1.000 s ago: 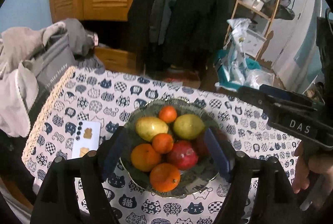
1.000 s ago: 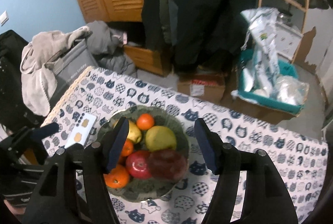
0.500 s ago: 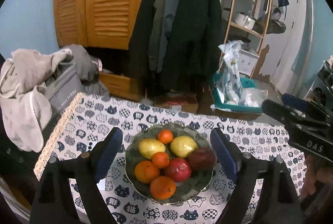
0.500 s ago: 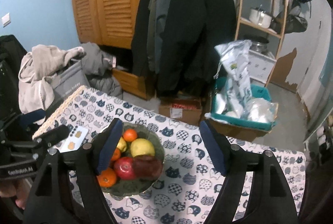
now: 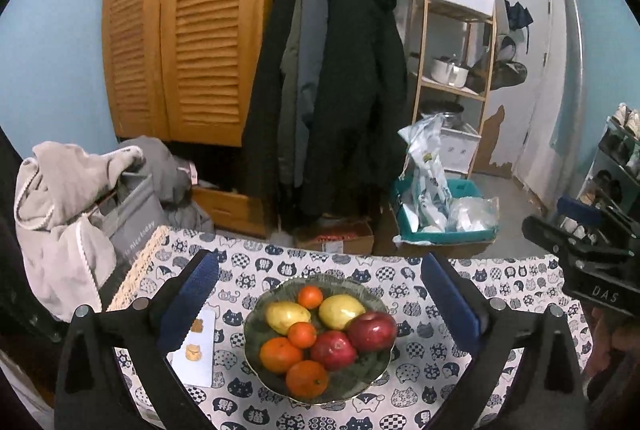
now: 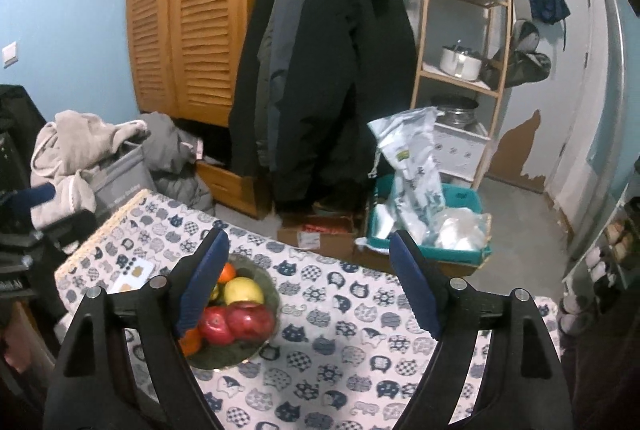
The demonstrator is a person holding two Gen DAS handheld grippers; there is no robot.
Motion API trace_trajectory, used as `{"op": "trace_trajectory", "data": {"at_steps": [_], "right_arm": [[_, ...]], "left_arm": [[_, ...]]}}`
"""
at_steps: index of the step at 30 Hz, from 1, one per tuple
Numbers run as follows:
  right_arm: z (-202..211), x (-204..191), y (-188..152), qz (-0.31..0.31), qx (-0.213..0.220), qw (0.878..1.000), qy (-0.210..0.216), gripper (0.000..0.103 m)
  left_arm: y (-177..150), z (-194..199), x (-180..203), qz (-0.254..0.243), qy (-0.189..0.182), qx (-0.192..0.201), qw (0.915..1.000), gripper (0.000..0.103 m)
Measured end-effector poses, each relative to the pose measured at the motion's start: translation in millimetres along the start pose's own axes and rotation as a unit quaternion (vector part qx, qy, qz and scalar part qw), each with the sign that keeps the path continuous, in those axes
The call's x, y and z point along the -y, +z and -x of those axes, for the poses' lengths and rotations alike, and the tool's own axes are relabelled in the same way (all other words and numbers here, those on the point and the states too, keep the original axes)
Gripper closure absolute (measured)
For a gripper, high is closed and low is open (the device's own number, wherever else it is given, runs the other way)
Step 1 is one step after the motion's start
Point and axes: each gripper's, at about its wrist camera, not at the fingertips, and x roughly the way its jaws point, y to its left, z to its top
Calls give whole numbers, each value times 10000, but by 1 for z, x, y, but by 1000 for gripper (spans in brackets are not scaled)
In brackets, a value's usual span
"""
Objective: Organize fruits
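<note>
On the cat-print tablecloth [image 5: 256,270] sits the green glass bowl [image 5: 256,334], heaped with fruit: two red apples [image 5: 372,330], two yellow pears [image 5: 340,310] and four oranges [image 5: 306,378], all inside the rim, none loose on the cloth. Left gripper [image 5: 318,306] hangs above and short of the bowl, jaws opening, nothing between the pads; the bowl shows through the gap but is well clear of them. Right gripper [image 6: 308,286] is off to the bowl's right, jaws opening too, also empty; its left pad overlaps the bowl only in the line of sight. Judgement: all fruit appears gathered, so the main risk now is disturbing the pile. The right-hand apple rests high against the rim, so a knock from a finger could roll it out onto the cloth. The bowl is glass on a loose cloth: a finger catching the rim or snagging the fabric could drag or tip it. A white card [image 5: 200,346] lies just beside the bowl, on its left, and could be swept off by the left gripper. The table's far edge is near, so a rolling fruit may drop to the floor
</note>
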Motion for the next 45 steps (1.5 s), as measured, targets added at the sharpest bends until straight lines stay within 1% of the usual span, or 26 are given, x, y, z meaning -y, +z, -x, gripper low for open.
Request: {"op": "trace_trajectory", "data": {"at_steps": [3,8,11,18,30,45], "right_arm": [[7,5,-3,19,73,9999,-86,22],[19,12,-6,-7,189,9997,-147,22],[21,17,-7,-28,214,9996,-194,22],[18,24,-11,-94,171,9995,-231,22],[17,27,-14,-122,142,9995,-252,22],[16,30,-16,-130,133,9995,-268,22]], "left_arm": [[3,3,2,-18,58,58,10000,1],[8,7,3,51,40,118,9999,1],[8,7,5,10,66,120,9999,1],[8,7,12,-105,83,92,9999,1],[9,6,15,-131,143,65,9998,1],[8,6,16,-113,125,41,9998,1]]}}
